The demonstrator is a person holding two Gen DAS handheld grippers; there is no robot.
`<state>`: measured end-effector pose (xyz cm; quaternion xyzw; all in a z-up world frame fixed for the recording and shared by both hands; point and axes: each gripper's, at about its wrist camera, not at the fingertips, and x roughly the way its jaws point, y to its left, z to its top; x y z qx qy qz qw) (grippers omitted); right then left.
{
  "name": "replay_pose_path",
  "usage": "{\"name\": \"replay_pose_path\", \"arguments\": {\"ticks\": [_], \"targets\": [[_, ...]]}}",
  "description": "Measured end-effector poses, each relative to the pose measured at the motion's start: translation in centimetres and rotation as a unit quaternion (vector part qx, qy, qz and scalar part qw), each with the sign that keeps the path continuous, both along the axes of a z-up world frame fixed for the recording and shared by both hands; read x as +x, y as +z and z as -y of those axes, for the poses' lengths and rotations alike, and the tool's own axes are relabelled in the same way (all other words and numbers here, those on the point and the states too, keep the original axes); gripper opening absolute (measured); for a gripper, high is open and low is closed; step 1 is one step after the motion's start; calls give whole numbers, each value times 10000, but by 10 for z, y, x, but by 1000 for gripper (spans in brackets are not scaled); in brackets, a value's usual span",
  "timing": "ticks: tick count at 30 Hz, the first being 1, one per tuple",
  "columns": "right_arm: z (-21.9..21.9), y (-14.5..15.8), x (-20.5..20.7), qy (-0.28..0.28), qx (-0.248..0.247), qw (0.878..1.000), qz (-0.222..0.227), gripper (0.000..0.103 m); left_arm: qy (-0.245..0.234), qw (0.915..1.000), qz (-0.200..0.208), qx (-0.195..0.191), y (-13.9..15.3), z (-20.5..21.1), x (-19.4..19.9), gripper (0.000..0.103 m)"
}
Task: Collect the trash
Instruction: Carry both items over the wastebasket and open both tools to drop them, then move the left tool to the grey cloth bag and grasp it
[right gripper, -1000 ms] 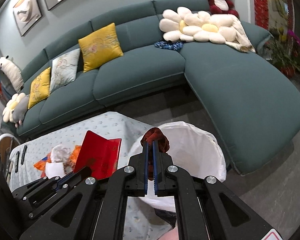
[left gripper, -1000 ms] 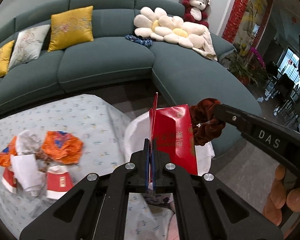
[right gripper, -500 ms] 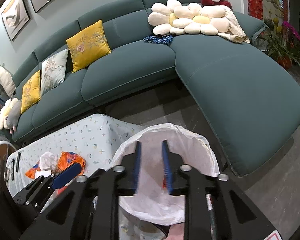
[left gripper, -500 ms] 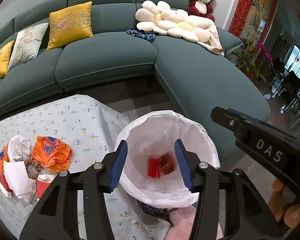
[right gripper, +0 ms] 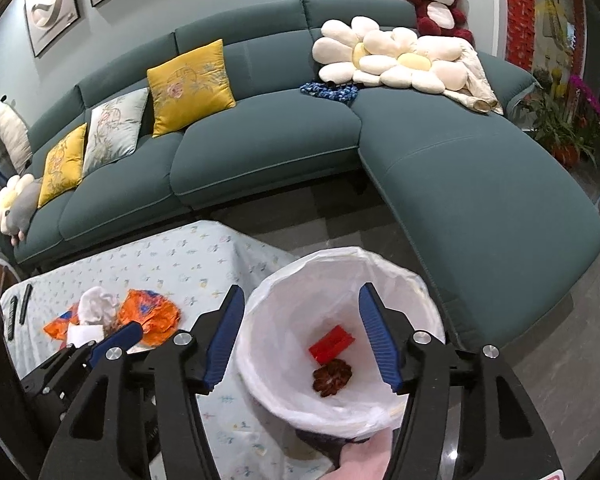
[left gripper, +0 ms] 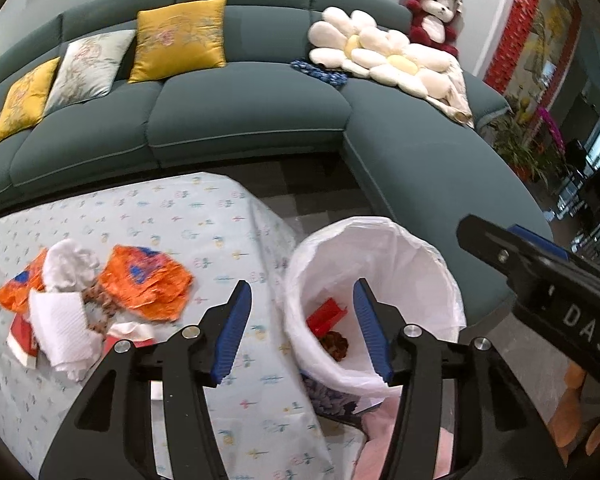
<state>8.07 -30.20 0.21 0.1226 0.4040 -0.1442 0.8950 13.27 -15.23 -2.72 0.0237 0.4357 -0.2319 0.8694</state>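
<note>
A bin with a white liner [left gripper: 380, 226] [right gripper: 340, 254] stands beside the cloth-covered table [left gripper: 180, 216]. On its bottom lie a red envelope [left gripper: 326, 316] [right gripper: 332, 344] and a brown scrunchie [left gripper: 336, 344] [right gripper: 332, 374]. My left gripper [left gripper: 300, 292] hangs open over the bin's left rim with nothing between its fingers. My right gripper [right gripper: 300, 292] hovers above the bin, its jaws opening and empty. A pile of trash sits on the table's left part: orange wrappers [left gripper: 146, 282] [right gripper: 150, 314], white tissue [left gripper: 60, 320] and red-and-white packets.
A curved teal sofa [right gripper: 260, 152] with yellow and pale cushions, flower pillows and a plush bear wraps behind the table and bin. Two dark remotes [right gripper: 18, 312] lie at the table's far left. Potted plants [right gripper: 560, 128] stand at right. Pink fabric [left gripper: 380, 440] shows below the bin.
Both grippers went from shut to open. The red envelope left the left gripper and the scrunchie left the right one; both now lie in the bin.
</note>
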Motion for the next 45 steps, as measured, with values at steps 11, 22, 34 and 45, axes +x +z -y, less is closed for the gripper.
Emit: {"name": "replay_pose_path", "arguments": {"ticks": [11, 22, 34, 45], "targets": [[-62, 0, 5, 347, -44, 9994, -35, 63, 519, 9986, 64, -74, 7, -69, -1, 58], [-115, 0, 8, 640, -160, 9978, -71, 69, 1028, 9946, 78, -158, 6, -130, -4, 70], [-169, -28, 4, 866, -85, 9958, -276, 71, 1902, 9809, -397, -27, -39, -230, -19, 87], [-198, -67, -5, 857, 57, 9946, -575, 71, 2229, 9649, -1379, -141, -105, -272, -40, 89]]}}
